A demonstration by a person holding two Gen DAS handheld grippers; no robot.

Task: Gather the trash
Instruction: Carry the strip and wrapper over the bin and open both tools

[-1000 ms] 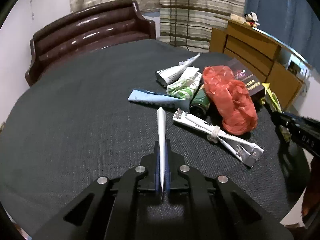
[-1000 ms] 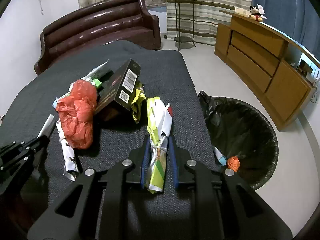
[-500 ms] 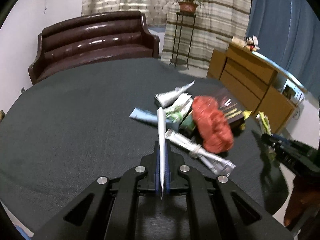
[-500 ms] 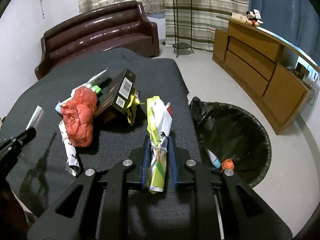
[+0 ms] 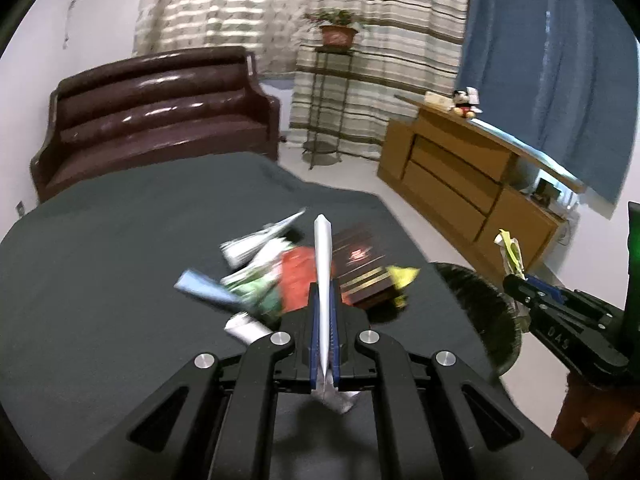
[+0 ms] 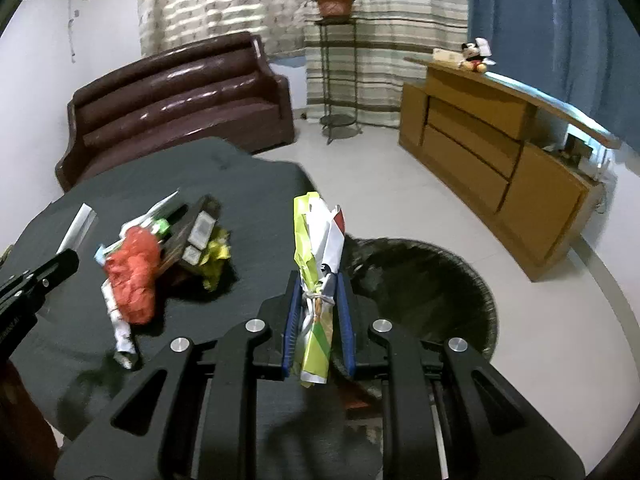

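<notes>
My left gripper [image 5: 325, 304] is shut on a flat white wrapper [image 5: 323, 256] and holds it above the trash pile on the dark table [image 5: 120, 248]. My right gripper [image 6: 319, 284] is shut on a yellow-green and white bundle of wrappers [image 6: 316, 240], held over the table's right edge beside the black-lined bin [image 6: 432, 280]. The pile holds a red plastic bag [image 6: 134, 280], a dark box [image 6: 192, 236], a yellow wrapper [image 6: 216, 256] and white paper twists [image 6: 122, 332]. The right gripper also shows in the left wrist view [image 5: 516, 280], the left one in the right wrist view [image 6: 60, 264].
A brown leather sofa [image 6: 180, 96] stands behind the table. A wooden sideboard [image 6: 500, 152] runs along the right wall, with a plant stand [image 6: 336, 80] by the curtains. Pale floor lies between table, bin and sideboard.
Both grippers have risen with their loads. The left one swung right toward the pile and bin; the right one moved toward the bin, which now sits closer under its fingers.
</notes>
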